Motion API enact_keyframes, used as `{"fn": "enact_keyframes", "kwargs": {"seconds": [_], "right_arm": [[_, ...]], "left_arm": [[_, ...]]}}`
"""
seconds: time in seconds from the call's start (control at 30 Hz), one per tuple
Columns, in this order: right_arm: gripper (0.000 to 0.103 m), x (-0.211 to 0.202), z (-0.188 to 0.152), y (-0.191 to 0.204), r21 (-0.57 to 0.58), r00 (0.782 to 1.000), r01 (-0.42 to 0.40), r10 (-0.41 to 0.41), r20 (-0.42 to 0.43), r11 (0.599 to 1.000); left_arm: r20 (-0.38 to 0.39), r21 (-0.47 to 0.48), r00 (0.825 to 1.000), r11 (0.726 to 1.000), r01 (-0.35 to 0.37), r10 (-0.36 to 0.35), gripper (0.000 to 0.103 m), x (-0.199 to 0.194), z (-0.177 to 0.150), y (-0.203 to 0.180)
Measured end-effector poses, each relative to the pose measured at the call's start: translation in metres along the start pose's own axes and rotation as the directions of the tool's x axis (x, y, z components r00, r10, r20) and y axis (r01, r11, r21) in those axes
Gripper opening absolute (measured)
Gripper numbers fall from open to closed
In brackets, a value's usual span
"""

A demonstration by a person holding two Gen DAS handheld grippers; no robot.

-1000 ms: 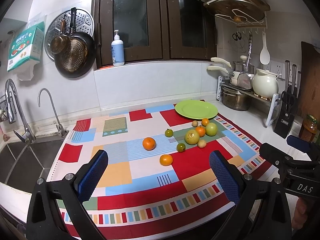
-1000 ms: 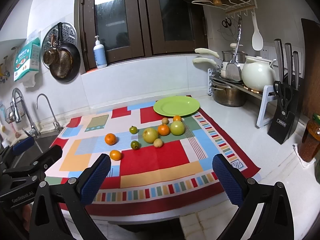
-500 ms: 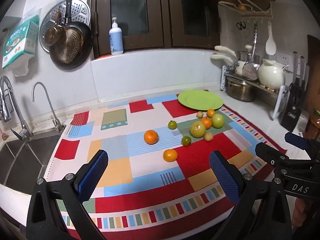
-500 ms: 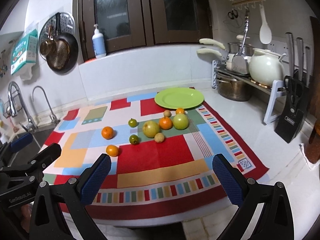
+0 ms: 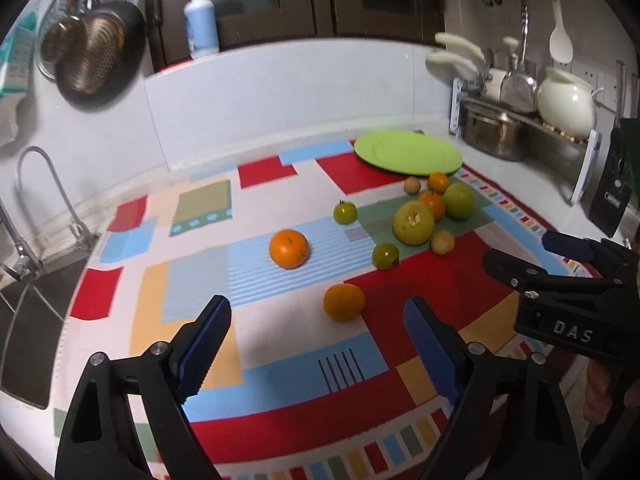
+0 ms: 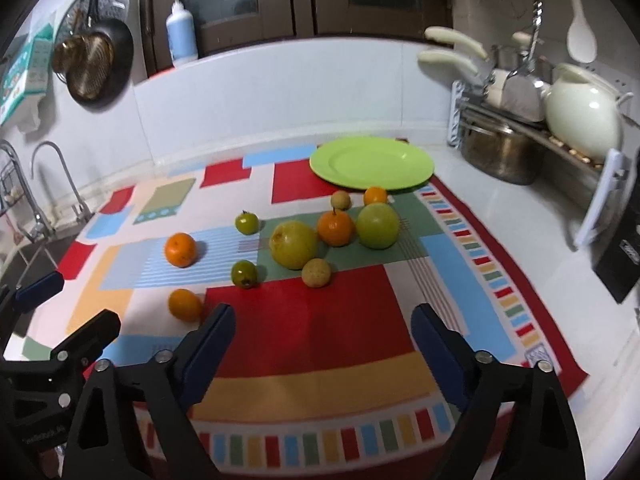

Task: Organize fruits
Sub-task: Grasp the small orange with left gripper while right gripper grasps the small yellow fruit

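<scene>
Several fruits lie loose on a patchwork cloth (image 5: 280, 360): a small orange (image 5: 344, 302) nearest, a bigger orange (image 5: 289, 249), a large yellow-green fruit (image 5: 413, 223), green tomatoes and small oranges behind. An empty green plate (image 5: 408, 152) sits at the cloth's far edge, also in the right wrist view (image 6: 372, 163). My left gripper (image 5: 318, 350) is open and empty, just short of the small orange. My right gripper (image 6: 324, 352) is open and empty over the red patch, with the small orange (image 6: 185, 305) to its left and the large yellow-green fruit (image 6: 294, 244) ahead.
A sink with taps (image 5: 28, 248) lies left of the cloth. A dish rack with a steel pot (image 6: 500, 152) and white jug (image 6: 580, 116) stands at the right, a black knife block (image 6: 624, 252) beside it. Pans (image 5: 92, 52) hang on the back wall.
Both grippers have moved forward and lower toward the fruits, which now look larger and closer. Both stay open. No fruit has moved.
</scene>
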State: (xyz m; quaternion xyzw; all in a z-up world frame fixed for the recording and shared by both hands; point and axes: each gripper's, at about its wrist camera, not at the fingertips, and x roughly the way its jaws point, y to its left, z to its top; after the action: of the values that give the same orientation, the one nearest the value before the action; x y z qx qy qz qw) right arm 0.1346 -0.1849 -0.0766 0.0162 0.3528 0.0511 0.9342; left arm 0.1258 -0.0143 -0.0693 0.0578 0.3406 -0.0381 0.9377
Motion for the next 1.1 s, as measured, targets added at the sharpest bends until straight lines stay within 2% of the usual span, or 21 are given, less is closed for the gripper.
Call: {"fn": "enact_keyframes", "kwargs": {"seconds": [0.3,0.37,0.7,0.87,0.97,1.1], "right_arm": [[0.069,0.057,0.006,-0.004,0.008,0.996,-0.022,0.023,-0.083,1.0],[0.063,0.065,0.007,-0.003,0.004,0.995,-0.02,0.02,-0.098,1.0],[0.046,0.095,0.016,-0.003,0.004,0.989,-0.03,0.03,-0.144,1.0],[0.039,0.105,0.019,-0.002,0.001,0.987,-0.026,0.026,-0.157,1.0],[0.032,0.108,0.02,-0.001,0.002,0.987,-0.019,0.019,-0.16,1.0],[0.029,0.11,0.021,0.0,0.0,0.986,-0.009,0.009,-0.164,1.0]], "left_arm": [[-0.094,0.001,0.995,0.999,0.037,-0.037,0.075,0.048,-0.002,-0.004],[-0.11,0.003,0.992,0.998,0.057,-0.056,0.068,0.056,-0.003,-0.005],[-0.157,0.017,0.982,0.994,0.11,-0.106,0.048,0.08,0.0,-0.006],[-0.189,0.021,0.971,0.987,0.156,-0.149,0.037,0.09,0.002,-0.006],[-0.197,0.024,0.965,0.983,0.179,-0.171,0.036,0.093,0.003,-0.006],[-0.202,0.036,0.961,0.979,0.199,-0.188,0.036,0.095,0.005,-0.004]]}}
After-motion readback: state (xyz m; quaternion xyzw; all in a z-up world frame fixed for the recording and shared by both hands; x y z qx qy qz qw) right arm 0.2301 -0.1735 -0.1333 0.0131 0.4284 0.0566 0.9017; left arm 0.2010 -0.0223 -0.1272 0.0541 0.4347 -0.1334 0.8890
